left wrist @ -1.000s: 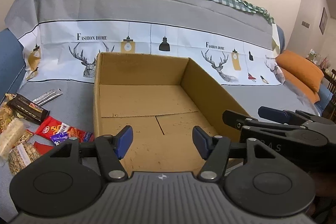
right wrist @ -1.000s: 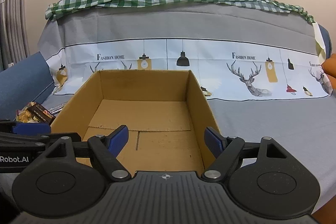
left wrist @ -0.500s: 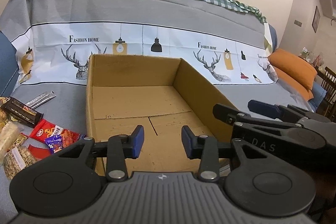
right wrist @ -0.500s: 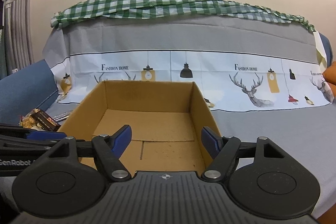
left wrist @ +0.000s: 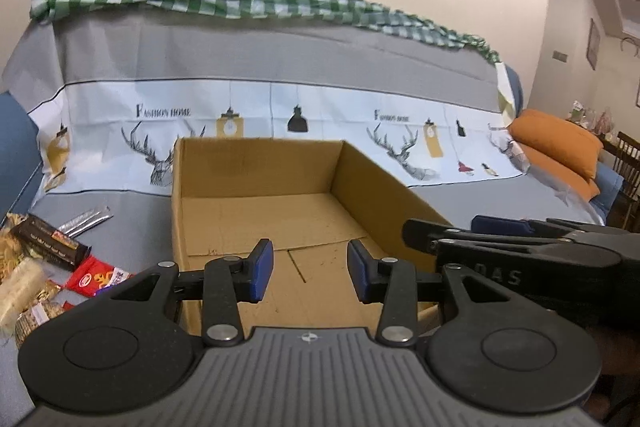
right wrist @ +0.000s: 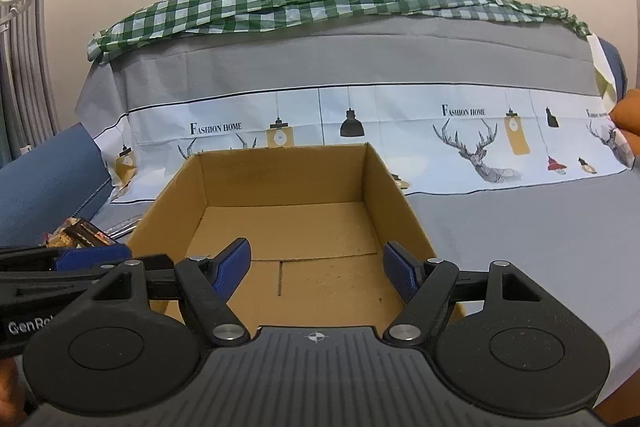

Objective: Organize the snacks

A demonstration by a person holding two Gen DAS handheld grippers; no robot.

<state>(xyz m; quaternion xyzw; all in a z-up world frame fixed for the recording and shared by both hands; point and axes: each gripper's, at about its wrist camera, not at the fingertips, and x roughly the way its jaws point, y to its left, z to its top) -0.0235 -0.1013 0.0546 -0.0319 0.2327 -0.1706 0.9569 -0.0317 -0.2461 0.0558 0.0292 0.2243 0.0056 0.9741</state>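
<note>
The snacks [left wrist: 44,275] lie in a loose heap on the grey sofa cover [left wrist: 500,203], just to the left of the cardboard box [left wrist: 280,215]. Among them are a dark brown bar [left wrist: 50,245], a red packet [left wrist: 96,277], pale puffed bars [left wrist: 18,291] and a pair of silver sticks [left wrist: 86,221] a little farther back. In the right wrist view only the top of the heap [right wrist: 80,233] shows past the box's left wall.

The cardboard box [right wrist: 288,227] sits open on the sofa seat, its brown floor bare.

The left gripper [left wrist: 308,277] hovers at the near edge of the box, its jaws partly apart with a moderate gap and nothing between them. The right gripper [right wrist: 316,273] hangs beside it over the same near edge, its jaws spread wide and holding nothing.

Behind the box the cover's white band carries deer and lamp prints, a green checked cloth [right wrist: 320,3] lies along the sofa back, and orange cushions [left wrist: 560,151] rest at the far right.
</note>
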